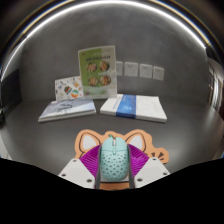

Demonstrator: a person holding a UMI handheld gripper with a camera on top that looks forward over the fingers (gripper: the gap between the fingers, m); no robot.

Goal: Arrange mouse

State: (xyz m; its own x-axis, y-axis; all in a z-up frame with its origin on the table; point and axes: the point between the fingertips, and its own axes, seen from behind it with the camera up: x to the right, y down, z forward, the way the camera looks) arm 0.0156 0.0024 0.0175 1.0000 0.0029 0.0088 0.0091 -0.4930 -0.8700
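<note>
- The gripper (113,172) points forward and level over a grey tabletop (170,135); no hand or sleeve of the person shows, so the pose can be read only from the way the fingers reach ahead along the surface.
- The mouse (113,160), pale blue-grey with a darker line down its middle and a small wheel near its far end, sits between the two fingers, lengthwise along them, its nose pointing away from the claw.
- The purple pads (92,160) lie close against the mouse's left and right flanks, with no gap visible on either side; the claw is drawn in narrow and clenched on the mouse.
- The orange finger bodies (84,141) curve outward behind the pads on both sides, framing the mouse's far end.
- Whether the mouse's underside rests on the tabletop or is lifted clear of it cannot be told from this view.
- Beyond the fingers, well apart from them, a flat blue-and-white booklet (135,106) lies on the tabletop, straight ahead and slightly right.
- Ahead and to the left lies a second flat booklet (68,112) with a pale cover.
- Behind these two, a leaflet (97,67) with a green and white cover stands upright, and a smaller card (67,88) leans just left of it.
- Farther back, on the wall beyond the claw, a row of small white wall plates (139,70) shows.
</note>
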